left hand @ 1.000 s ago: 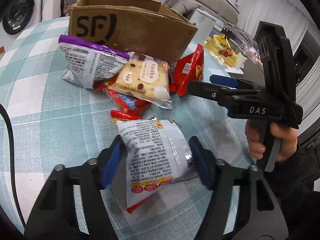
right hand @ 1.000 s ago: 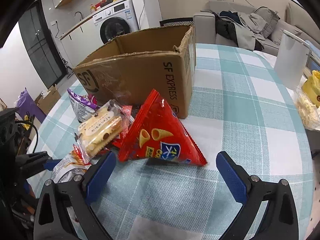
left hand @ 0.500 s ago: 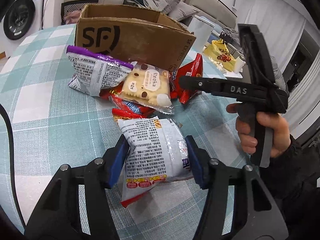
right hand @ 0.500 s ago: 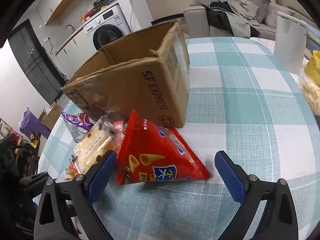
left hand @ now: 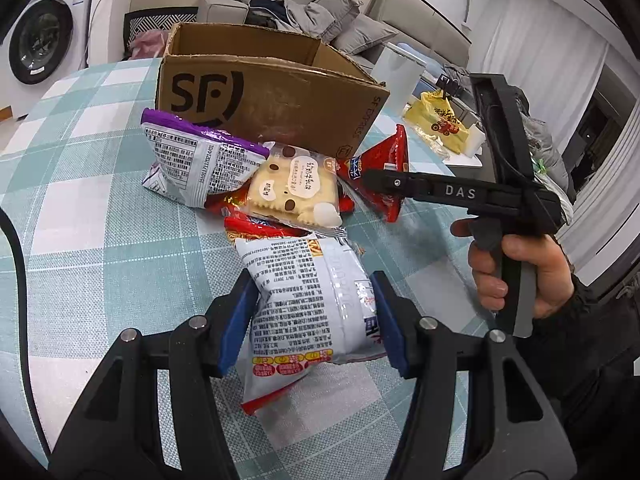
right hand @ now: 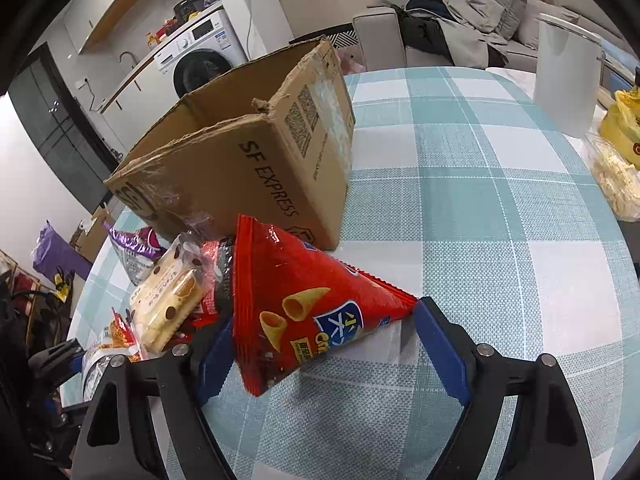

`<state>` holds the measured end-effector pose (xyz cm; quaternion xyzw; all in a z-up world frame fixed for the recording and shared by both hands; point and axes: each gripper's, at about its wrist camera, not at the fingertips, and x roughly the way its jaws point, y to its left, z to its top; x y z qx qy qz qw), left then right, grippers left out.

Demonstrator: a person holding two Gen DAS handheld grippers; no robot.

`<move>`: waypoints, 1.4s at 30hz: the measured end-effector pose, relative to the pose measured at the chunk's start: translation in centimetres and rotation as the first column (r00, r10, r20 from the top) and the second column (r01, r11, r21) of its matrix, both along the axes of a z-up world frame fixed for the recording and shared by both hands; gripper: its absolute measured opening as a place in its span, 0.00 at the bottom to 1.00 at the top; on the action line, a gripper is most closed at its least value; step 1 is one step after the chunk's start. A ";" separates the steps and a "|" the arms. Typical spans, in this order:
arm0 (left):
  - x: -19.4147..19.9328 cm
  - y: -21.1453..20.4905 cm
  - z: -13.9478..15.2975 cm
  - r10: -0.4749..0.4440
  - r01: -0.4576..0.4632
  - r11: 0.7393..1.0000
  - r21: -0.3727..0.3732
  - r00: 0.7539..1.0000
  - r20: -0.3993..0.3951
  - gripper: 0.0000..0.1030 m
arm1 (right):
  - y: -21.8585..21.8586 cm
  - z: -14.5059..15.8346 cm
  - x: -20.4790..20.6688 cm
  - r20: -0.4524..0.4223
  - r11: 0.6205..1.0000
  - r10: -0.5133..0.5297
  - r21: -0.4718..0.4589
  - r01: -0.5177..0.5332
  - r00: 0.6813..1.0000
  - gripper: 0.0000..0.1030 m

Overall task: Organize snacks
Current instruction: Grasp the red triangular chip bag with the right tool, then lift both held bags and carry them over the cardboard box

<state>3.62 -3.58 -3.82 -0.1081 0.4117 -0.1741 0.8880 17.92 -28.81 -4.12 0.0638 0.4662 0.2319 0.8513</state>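
Note:
My left gripper (left hand: 312,286) is shut on a white and silver snack bag (left hand: 316,312), blue pads pressing both its sides on the checked table. Beyond it lie a cookie pack (left hand: 296,188), a purple-topped bag (left hand: 192,156) and an open SF cardboard box (left hand: 280,92). A red triangular cone-snack bag (right hand: 296,300) lies in front of the box (right hand: 240,168). My right gripper (right hand: 324,320) straddles that red bag and its jaws are closing, pads just at the bag's edges. Seen from the left wrist, the right gripper (left hand: 372,178) reaches over the red bag (left hand: 384,152).
A white upright container (right hand: 564,76), a yellow bag (right hand: 624,128) and a clear bag of chips (right hand: 612,180) stand at the table's far right. Teal checked cloth (right hand: 500,240) lies bare right of the box. Small red packets sit under the cookie pack (right hand: 168,300).
The right gripper has come in around the red triangular bag and its jaws have narrowed. The left gripper has tightened slightly on the white bag and stayed in place.

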 end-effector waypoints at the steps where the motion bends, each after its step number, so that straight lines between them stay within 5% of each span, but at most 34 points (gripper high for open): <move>1: 0.0 0.1 0.0 0.000 0.000 1.000 0.000 1.000 0.000 0.53 | 0.0 0.0 0.0 0.000 1.000 -0.006 0.002 0.006 1.000 0.83; 9: -0.2 0.4 0.1 0.018 -0.018 1.000 0.001 1.000 0.006 0.53 | 0.0 -0.1 0.4 0.013 0.999 -0.032 0.014 0.032 0.999 0.75; 14: -0.4 0.5 0.4 0.027 -0.027 1.000 0.003 1.000 0.014 0.53 | -0.3 0.3 -0.1 0.028 0.999 -0.015 0.035 0.014 0.999 0.53; 22: -0.7 1.1 1.0 0.042 -0.042 0.999 -0.003 0.998 0.035 0.53 | -0.7 1.1 -1.1 0.052 0.999 0.006 0.049 -0.009 0.999 0.40; 42: -1.2 2.2 2.7 0.082 -0.082 0.997 -0.003 0.992 0.093 0.53 | -2.1 3.4 -4.4 0.121 0.990 0.044 0.130 -0.060 0.992 0.40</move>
